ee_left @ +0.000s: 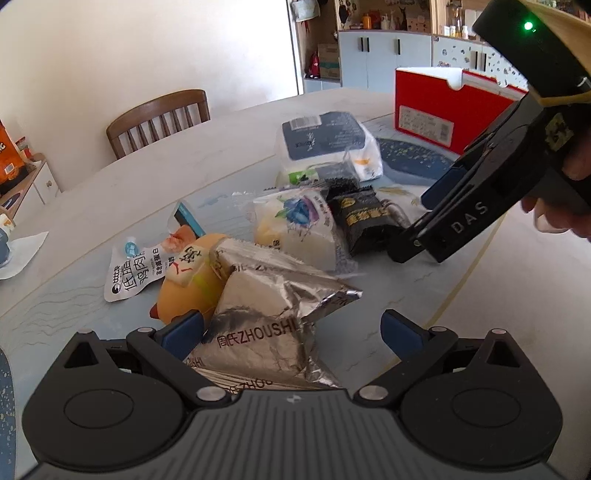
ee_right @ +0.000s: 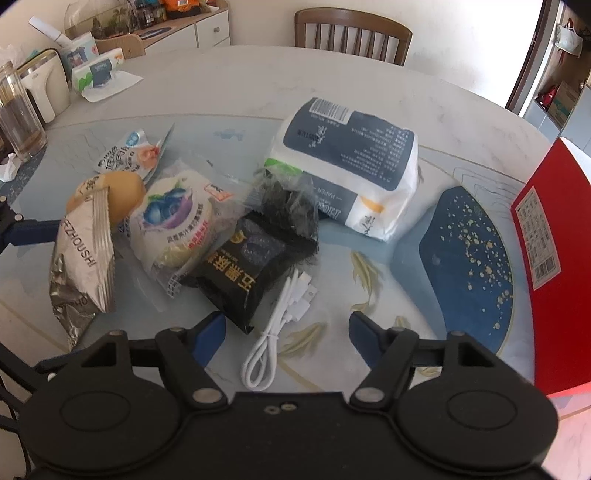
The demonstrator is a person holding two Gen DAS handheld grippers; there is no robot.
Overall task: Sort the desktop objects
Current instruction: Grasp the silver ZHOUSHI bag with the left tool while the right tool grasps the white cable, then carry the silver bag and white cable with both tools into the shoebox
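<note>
A pile of items lies on the round table (ee_left: 155, 173). My left gripper (ee_left: 291, 332) is open, its blue pads either side of a silver foil ZHOUSHI packet (ee_left: 269, 314), which also shows in the right wrist view (ee_right: 83, 254). Behind it are an orange plush toy (ee_left: 192, 280), a white chicken pouch (ee_left: 136, 269), a blueberry bun pack (ee_left: 295, 225), a black snack pack (ee_left: 365, 221) and a tissue pack (ee_left: 328, 144). My right gripper (ee_right: 288, 332) is open above a coiled white cable (ee_right: 277, 332), beside the black snack pack (ee_right: 251, 273).
A red box (ee_right: 546, 240) stands at the table's right, also in the left wrist view (ee_left: 447, 110). A wooden chair (ee_right: 351, 33) sits behind the table. A glass jar (ee_right: 18, 114) and a tissue box (ee_right: 96, 74) are at far left.
</note>
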